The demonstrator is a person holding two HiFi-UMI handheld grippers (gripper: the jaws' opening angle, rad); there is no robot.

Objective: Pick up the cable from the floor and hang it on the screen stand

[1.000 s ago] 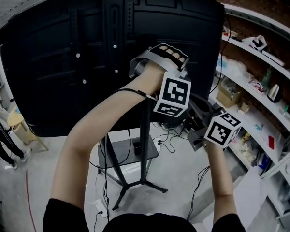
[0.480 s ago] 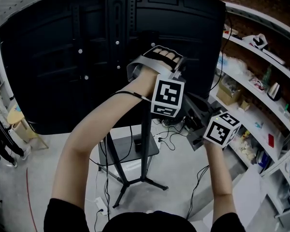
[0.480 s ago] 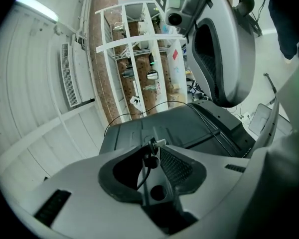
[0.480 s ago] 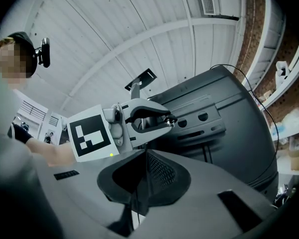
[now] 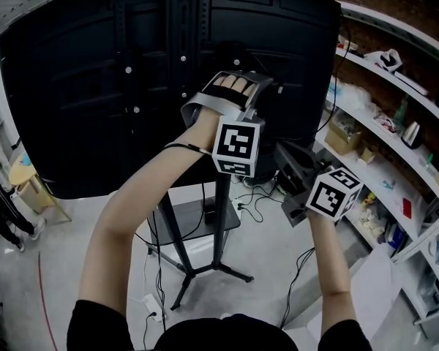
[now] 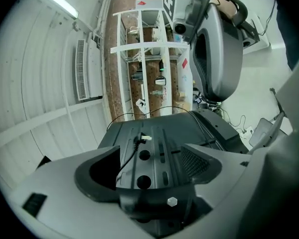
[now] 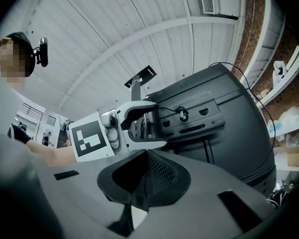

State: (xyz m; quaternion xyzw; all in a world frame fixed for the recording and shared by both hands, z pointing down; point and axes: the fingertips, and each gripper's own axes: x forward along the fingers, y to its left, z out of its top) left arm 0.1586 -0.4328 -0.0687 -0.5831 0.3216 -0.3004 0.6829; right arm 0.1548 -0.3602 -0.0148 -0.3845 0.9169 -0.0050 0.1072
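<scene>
At screen stand [image 6: 162, 129], left claw [image 6: 152, 154] just opened, cable [image 6: 127, 156] loose between, right claw [image 7: 145, 166] clenched

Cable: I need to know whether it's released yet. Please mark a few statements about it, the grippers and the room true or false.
1. The left gripper is shut on the cable. False: its jaws have just been opening and stand apart, with the cable loose between them.
2. The plug lies at the bracket on the screen's back. True.
3. The right gripper's jaws are together. True.
4. In the head view the shelves are at the left. False: they are at the right.
</scene>
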